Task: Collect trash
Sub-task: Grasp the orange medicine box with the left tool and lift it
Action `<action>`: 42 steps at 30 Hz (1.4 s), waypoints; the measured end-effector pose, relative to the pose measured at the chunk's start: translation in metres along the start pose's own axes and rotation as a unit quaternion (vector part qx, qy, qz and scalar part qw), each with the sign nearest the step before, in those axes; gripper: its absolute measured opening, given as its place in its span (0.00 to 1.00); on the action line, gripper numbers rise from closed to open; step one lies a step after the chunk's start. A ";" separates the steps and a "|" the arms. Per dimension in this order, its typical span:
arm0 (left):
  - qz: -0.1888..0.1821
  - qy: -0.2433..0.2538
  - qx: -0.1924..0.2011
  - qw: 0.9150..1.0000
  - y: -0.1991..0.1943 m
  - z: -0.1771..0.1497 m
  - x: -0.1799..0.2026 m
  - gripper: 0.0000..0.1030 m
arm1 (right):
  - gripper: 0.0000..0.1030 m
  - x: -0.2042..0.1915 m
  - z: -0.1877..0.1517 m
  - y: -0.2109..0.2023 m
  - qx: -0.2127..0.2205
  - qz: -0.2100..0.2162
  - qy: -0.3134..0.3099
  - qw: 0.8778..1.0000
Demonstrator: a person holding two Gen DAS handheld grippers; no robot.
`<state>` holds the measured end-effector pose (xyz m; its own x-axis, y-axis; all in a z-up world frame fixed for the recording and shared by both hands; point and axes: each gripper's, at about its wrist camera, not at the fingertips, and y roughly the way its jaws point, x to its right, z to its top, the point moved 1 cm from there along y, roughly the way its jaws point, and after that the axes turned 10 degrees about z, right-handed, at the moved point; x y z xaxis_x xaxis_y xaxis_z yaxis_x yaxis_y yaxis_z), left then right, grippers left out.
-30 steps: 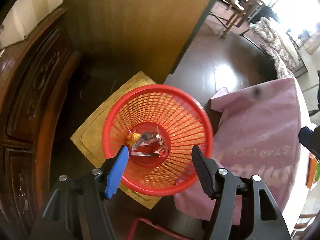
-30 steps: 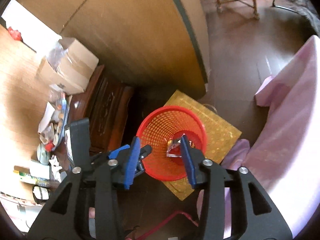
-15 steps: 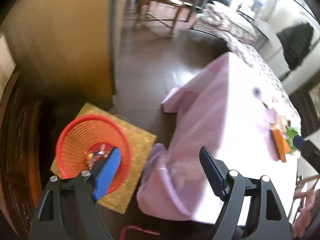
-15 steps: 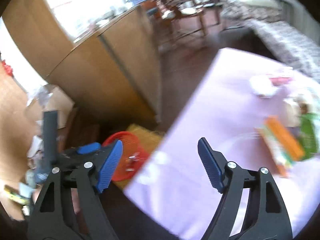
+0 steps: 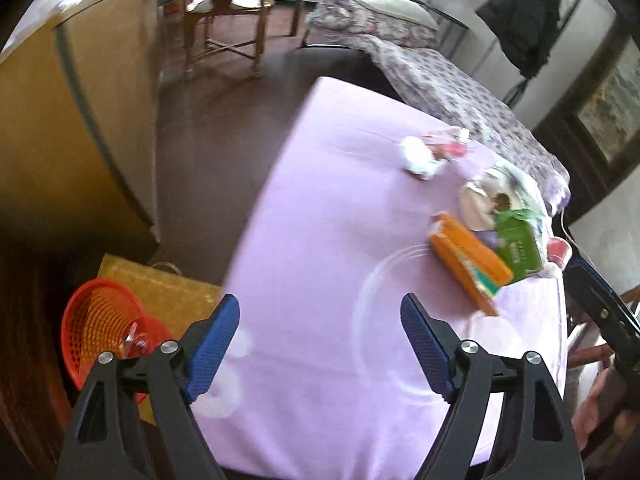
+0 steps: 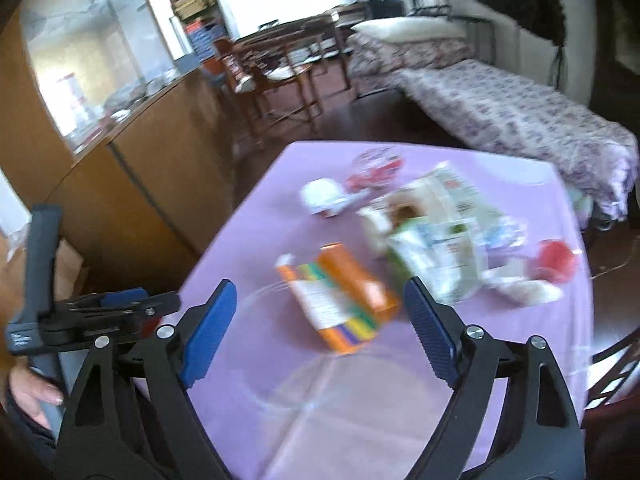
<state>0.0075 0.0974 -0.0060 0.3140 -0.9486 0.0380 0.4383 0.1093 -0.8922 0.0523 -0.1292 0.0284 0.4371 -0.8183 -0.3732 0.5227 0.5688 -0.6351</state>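
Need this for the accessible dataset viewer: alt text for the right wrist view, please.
The right gripper, jaws opening with nothing between them, points at a purple-clothed table strewn with trash: an orange carton, white packaging, a red cup. The left gripper shows at the left edge.

Matt cloth tablecloth [image 5: 320,240], plastic mesh basket [image 5: 92,320], glossy wood floor [image 5: 208,128]

You swing both grippers away from the red basket [image 5: 100,328], now low at the left gripper's [image 5: 320,344] side, to above the pink tabletop [image 5: 320,240]. Both jaws are opening, empty; the right gripper [image 6: 316,328] now faces the orange box [image 6: 340,300].
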 end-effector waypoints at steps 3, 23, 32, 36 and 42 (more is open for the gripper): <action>-0.009 0.013 -0.010 1.000 0.007 0.006 0.028 0.83 | 0.81 0.031 0.000 -0.008 0.022 -0.023 0.027 0.999; -0.063 -0.025 -0.128 0.989 0.069 0.022 0.109 0.83 | 0.84 0.077 -0.004 -0.012 0.039 -0.069 0.054 0.995; -0.068 -0.071 -0.160 0.982 0.076 0.033 0.128 0.84 | 0.84 0.085 -0.003 -0.022 0.053 -0.061 0.079 0.994; -0.055 -0.087 -0.168 0.980 0.083 0.037 0.135 0.84 | 0.85 0.089 -0.002 -0.026 0.060 -0.058 0.088 0.993; -0.025 -0.090 -0.159 0.983 0.093 0.043 0.147 0.85 | 0.86 0.097 -0.002 -0.029 0.066 -0.051 0.101 0.991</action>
<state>0.1307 -0.0194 -0.0640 0.4555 -0.8793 0.1387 0.1803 -0.0615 -0.9817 0.0781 -0.2246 0.0092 0.2283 -0.8640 -0.4487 0.6534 0.4776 -0.5873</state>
